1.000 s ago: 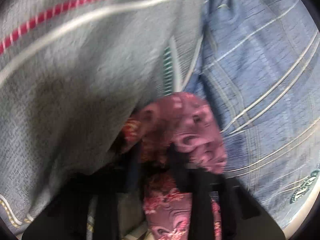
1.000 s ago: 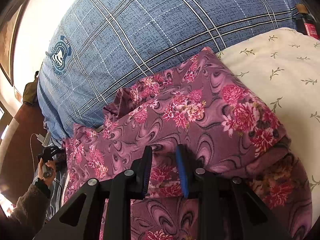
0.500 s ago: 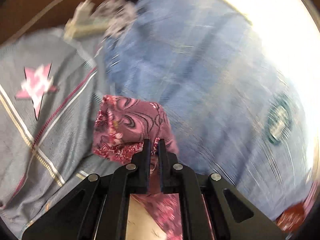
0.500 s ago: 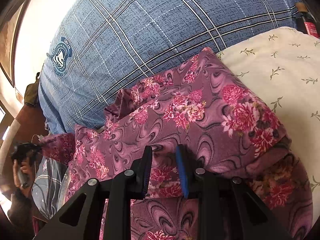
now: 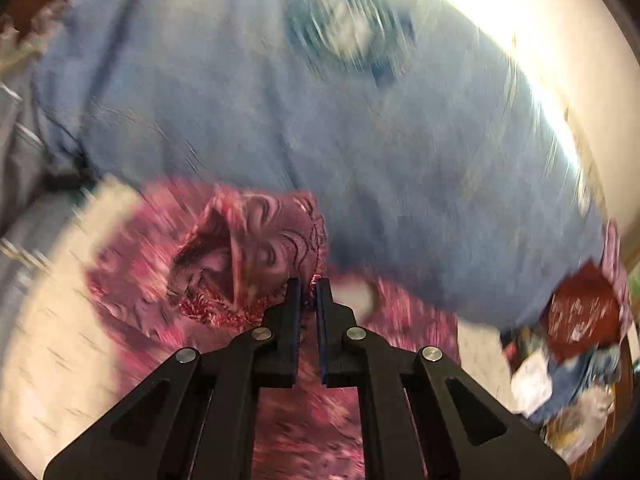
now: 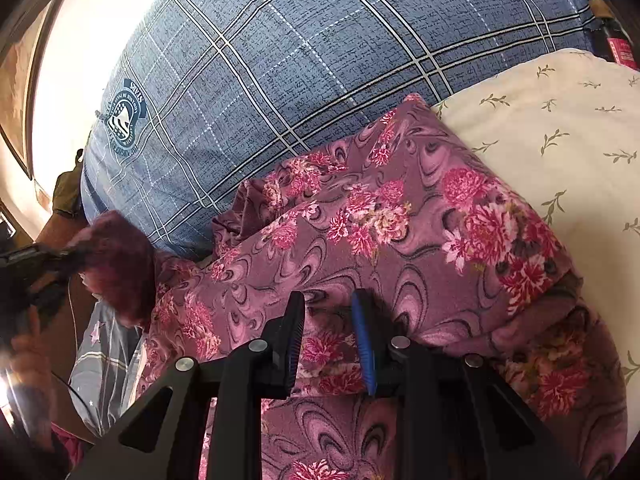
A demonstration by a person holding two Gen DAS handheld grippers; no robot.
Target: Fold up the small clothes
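A purple garment with pink flowers (image 6: 400, 240) lies on a cream sheet with small leaves (image 6: 560, 128). My right gripper (image 6: 328, 304) rests on the cloth with its jaws apart and a fold of the garment between them. My left gripper (image 5: 308, 284) is shut on one end of the same garment (image 5: 256, 256) and holds it lifted above the rest. That lifted end (image 6: 116, 256) and the left gripper (image 6: 76, 254) show at the left of the right wrist view. The left wrist view is blurred.
A large blue plaid pillow with a round crest (image 6: 300, 64) lies behind the garment. A grey striped cloth with a star (image 6: 100, 352) lies at the left. A dark red packet and crumpled things (image 5: 576, 320) sit at the right of the left wrist view.
My left gripper has swung with the garment's end from over the grey cloth towards the cream sheet and the rest of the garment. My right gripper has not moved.
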